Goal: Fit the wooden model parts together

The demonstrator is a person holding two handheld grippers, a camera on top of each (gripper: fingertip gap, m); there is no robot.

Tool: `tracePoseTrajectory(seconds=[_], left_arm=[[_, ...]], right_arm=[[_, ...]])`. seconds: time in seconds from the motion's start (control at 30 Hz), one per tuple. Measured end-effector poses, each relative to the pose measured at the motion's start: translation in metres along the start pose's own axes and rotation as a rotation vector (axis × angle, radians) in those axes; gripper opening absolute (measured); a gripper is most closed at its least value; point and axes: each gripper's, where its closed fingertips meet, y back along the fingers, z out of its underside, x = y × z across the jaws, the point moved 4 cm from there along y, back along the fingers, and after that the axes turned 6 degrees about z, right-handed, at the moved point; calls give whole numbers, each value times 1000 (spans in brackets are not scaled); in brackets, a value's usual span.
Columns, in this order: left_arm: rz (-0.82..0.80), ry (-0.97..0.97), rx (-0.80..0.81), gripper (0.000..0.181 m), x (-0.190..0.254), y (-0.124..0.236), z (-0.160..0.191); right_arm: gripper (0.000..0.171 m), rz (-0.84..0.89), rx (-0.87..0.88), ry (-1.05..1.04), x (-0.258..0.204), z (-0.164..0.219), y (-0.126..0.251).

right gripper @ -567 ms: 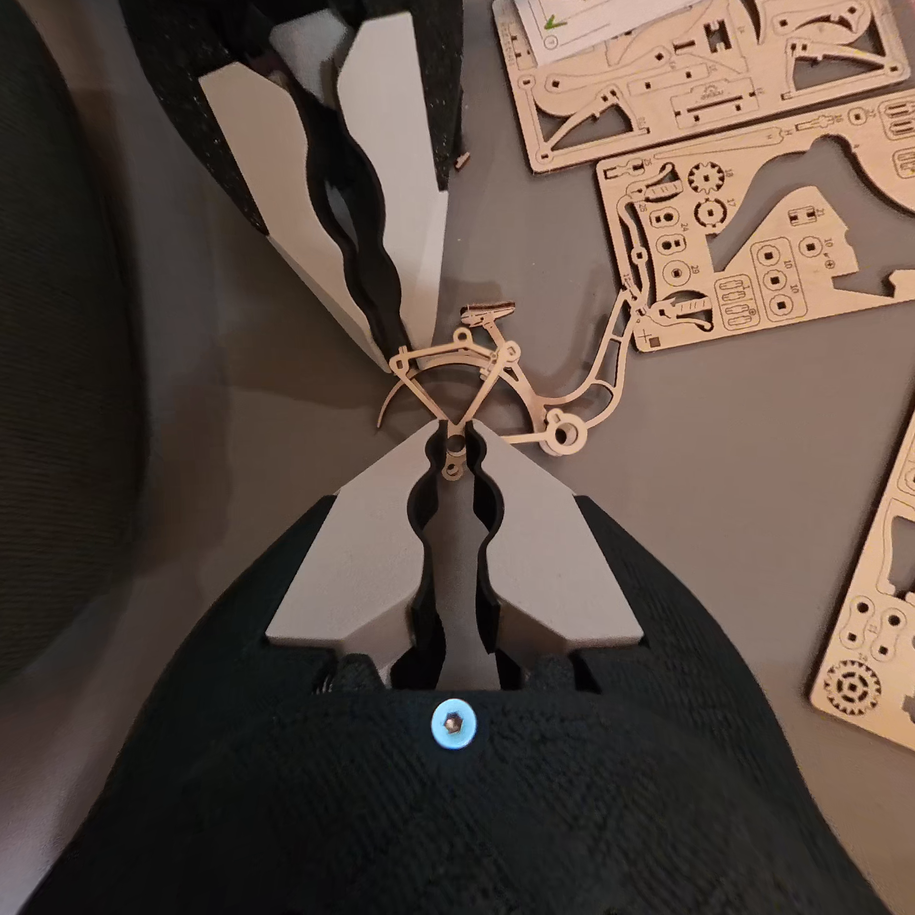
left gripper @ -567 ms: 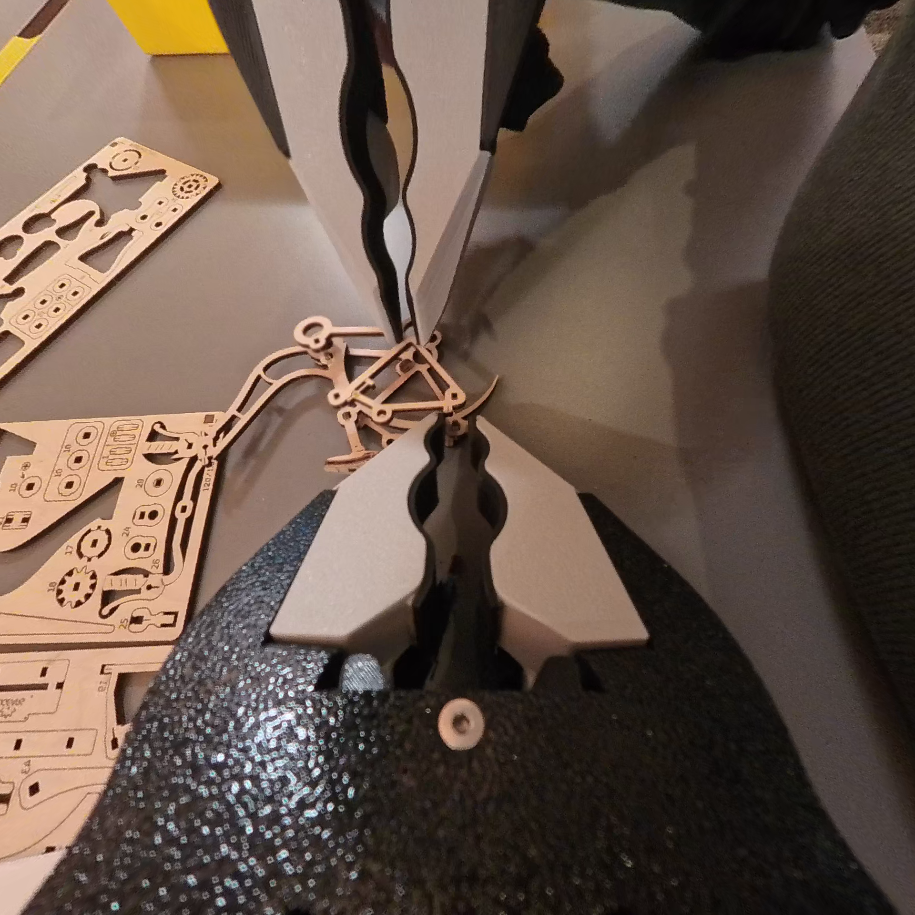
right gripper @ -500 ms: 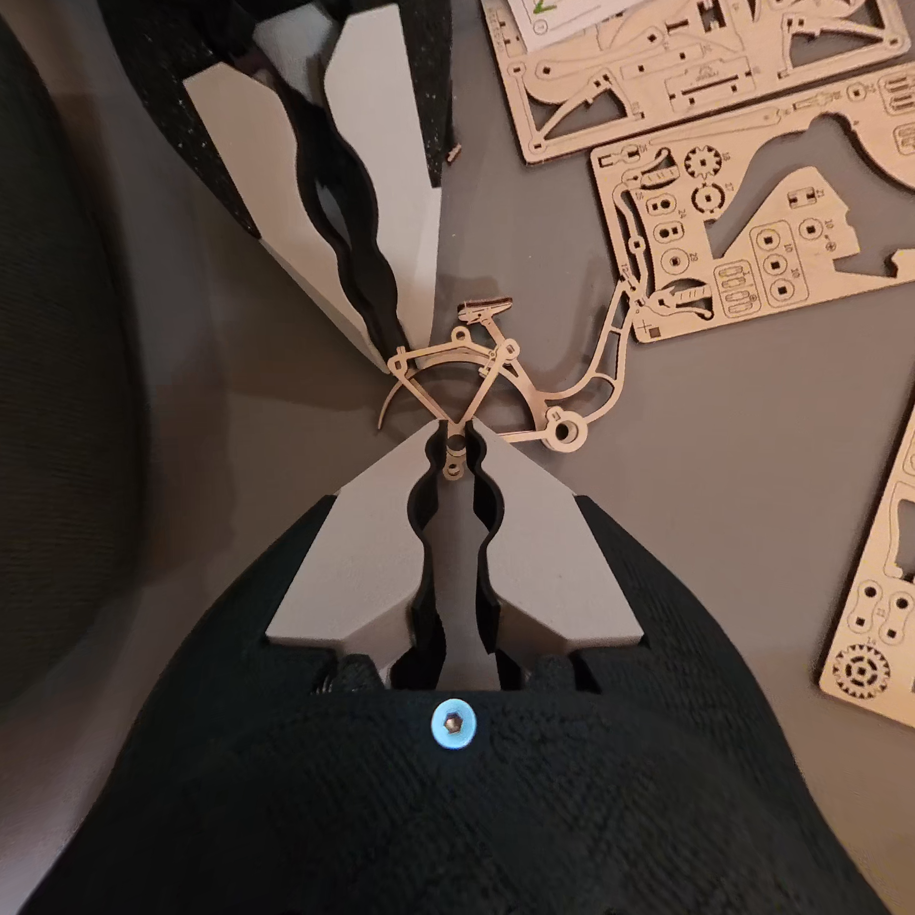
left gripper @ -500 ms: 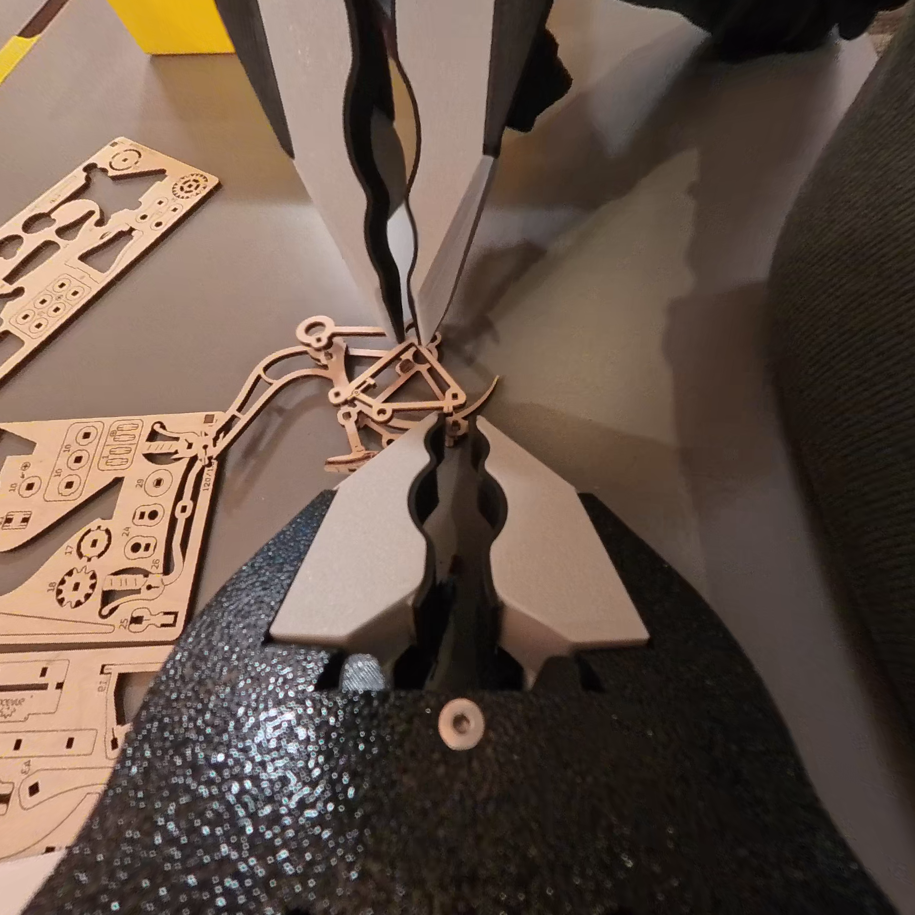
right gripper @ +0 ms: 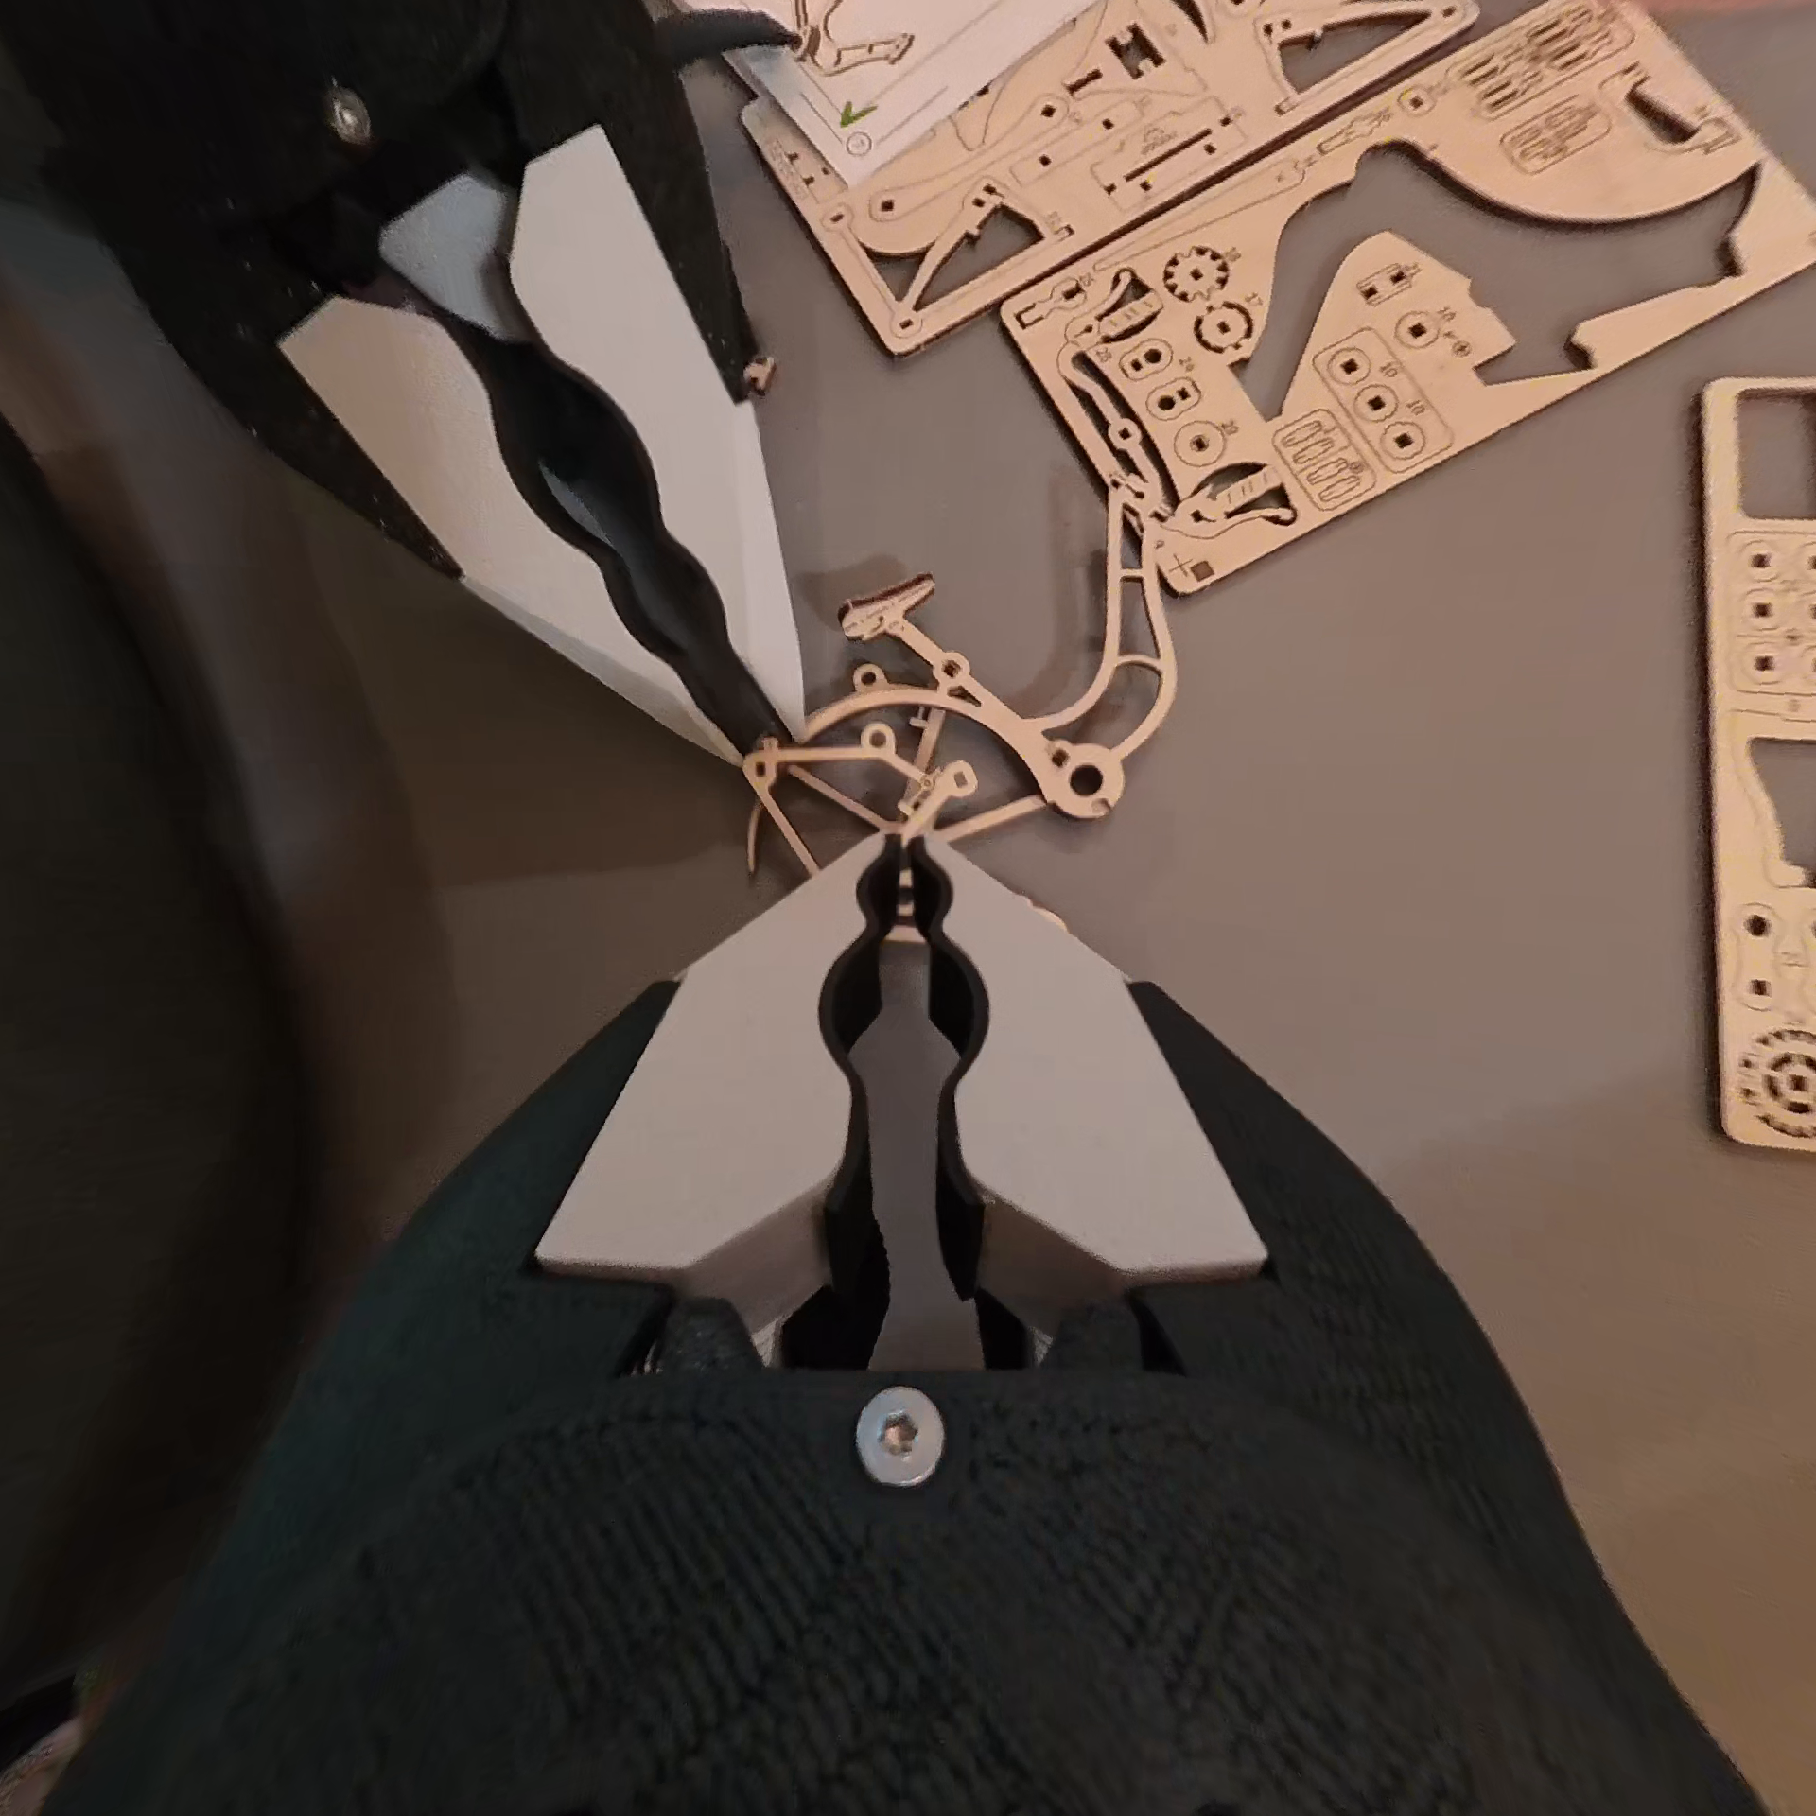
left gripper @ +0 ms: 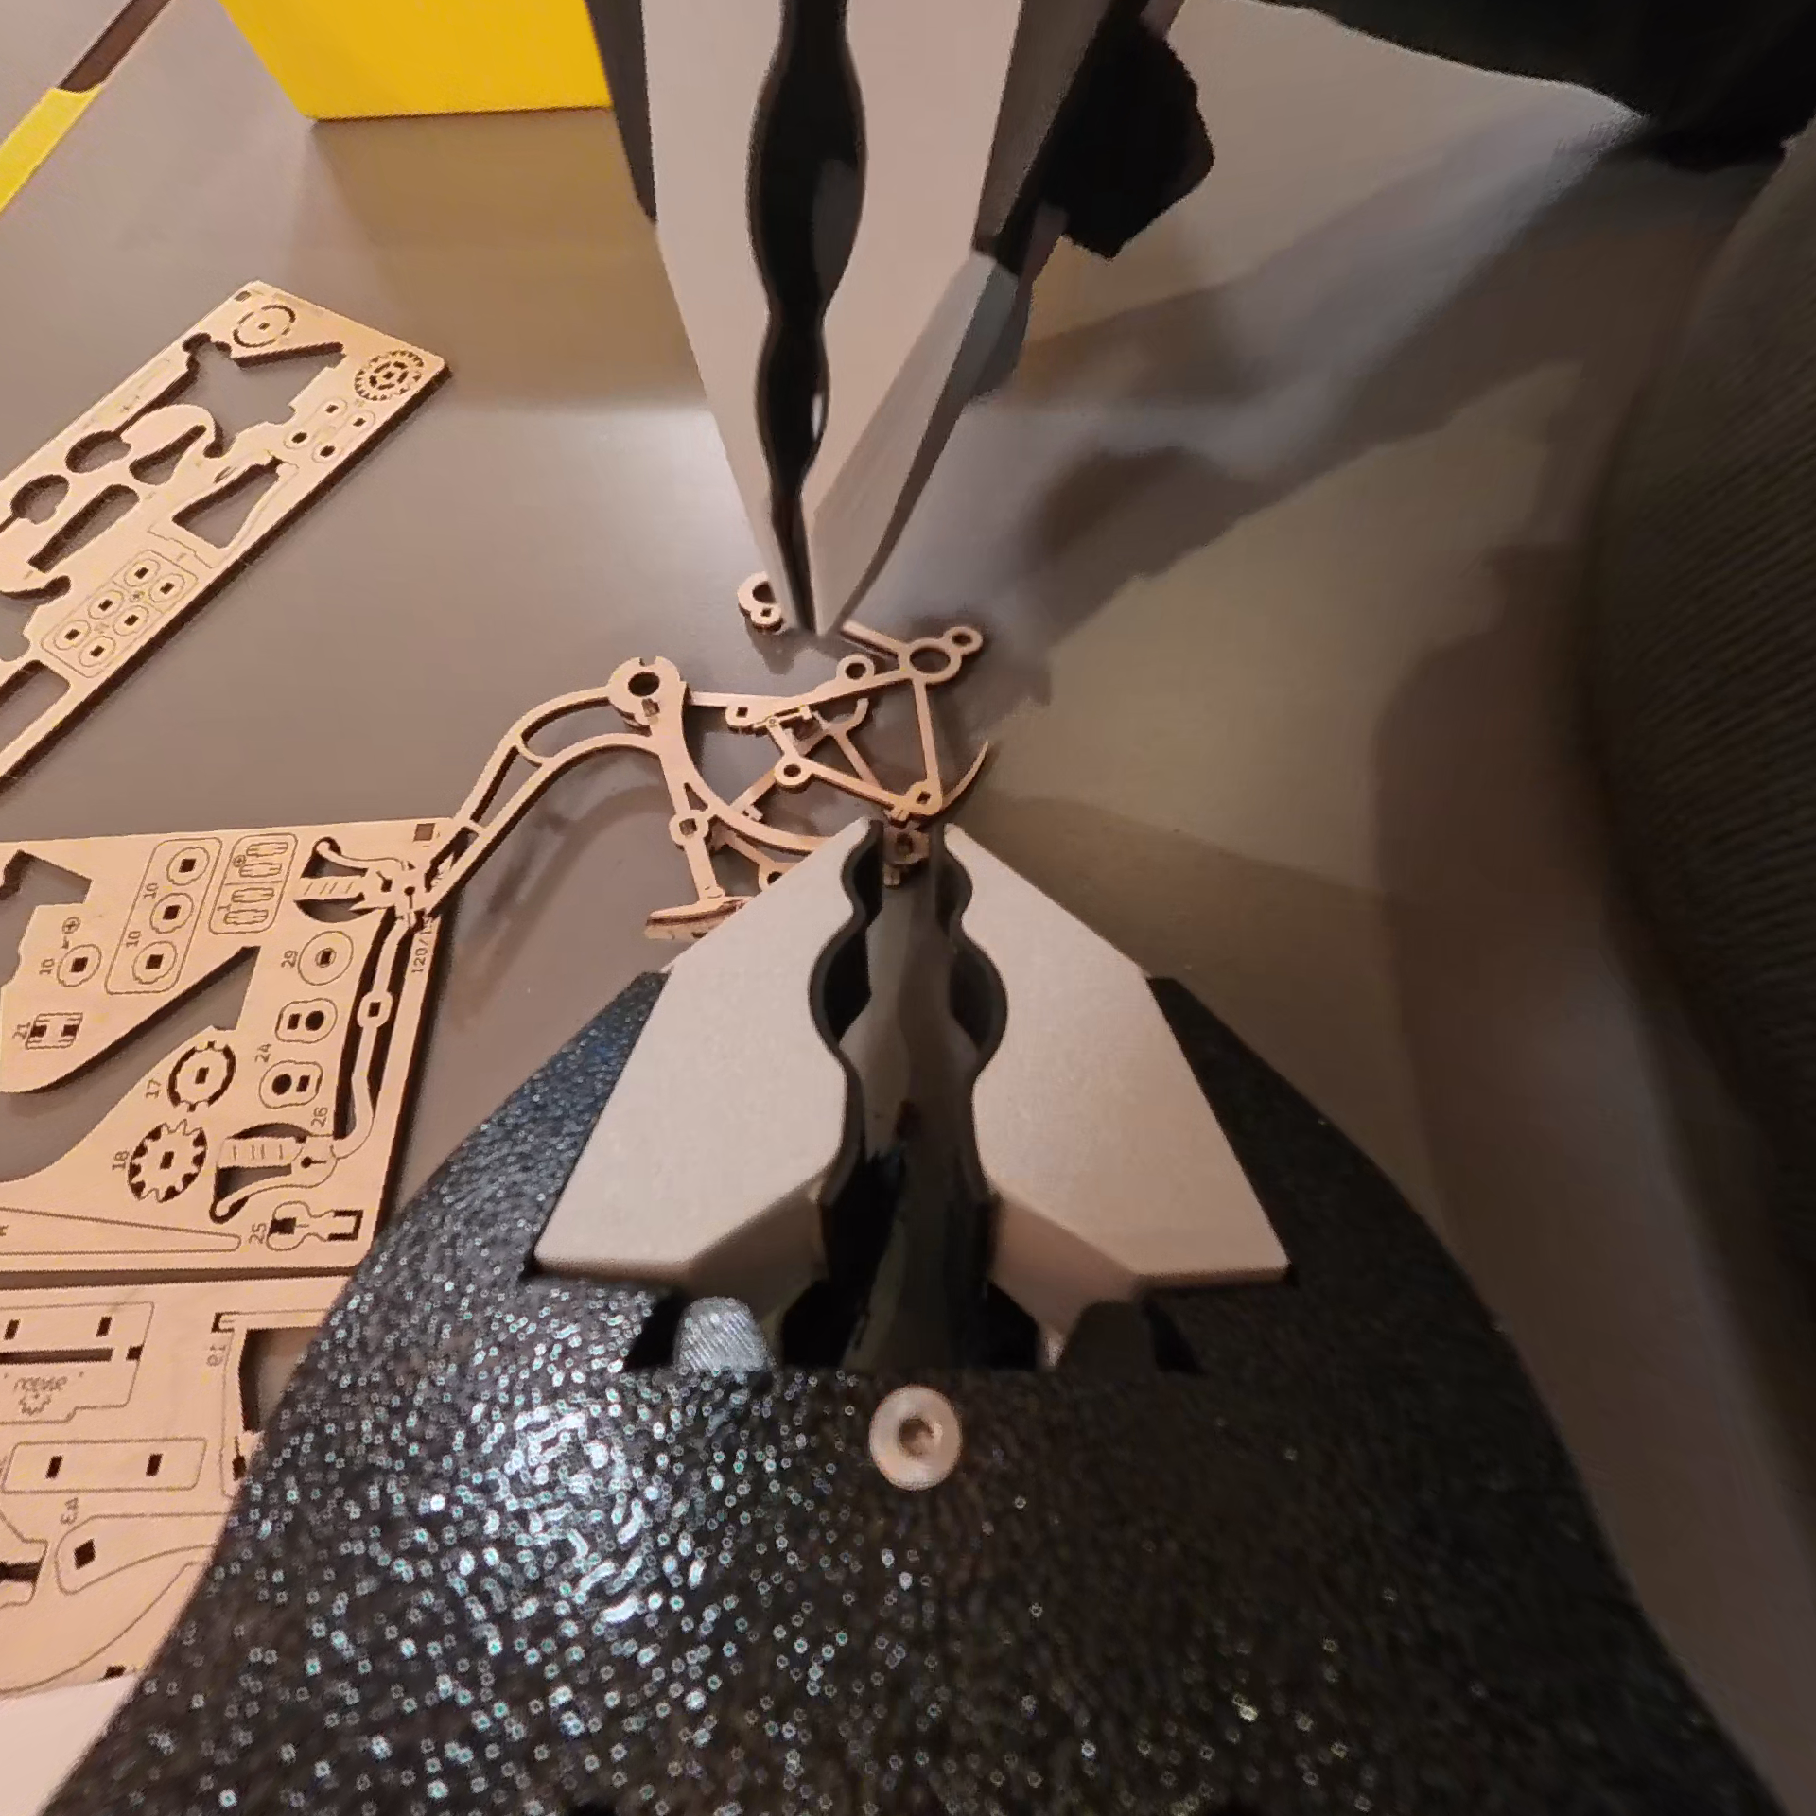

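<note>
Both jaws clamped on wooden frame (left gripper: 816, 766): left gripper (left gripper: 906, 847), right gripper (right gripper: 906, 847), opposite ends

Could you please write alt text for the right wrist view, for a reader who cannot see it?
The right gripper is shut on a thin wooden bicycle frame, while the left gripper pinches the frame's far corner from the upper left. Flat wooden part sheets lie on the grey table to the right, one touching the frame's long curved end.
</note>
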Motion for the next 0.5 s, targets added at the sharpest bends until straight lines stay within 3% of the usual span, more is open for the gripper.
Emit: tracePoseTrajectory(seconds=[0.13,0.33,0.5], left_arm=[[-2,-2,0,6,0,0,0],[0,1,0,6,0,0,0],[2,3,0,6,0,0,0]], right_arm=[[10,-15,66,14,-1,-1,4],[16,62,7,48,1,10,-3],[48,155,141,244,3,22,5]])
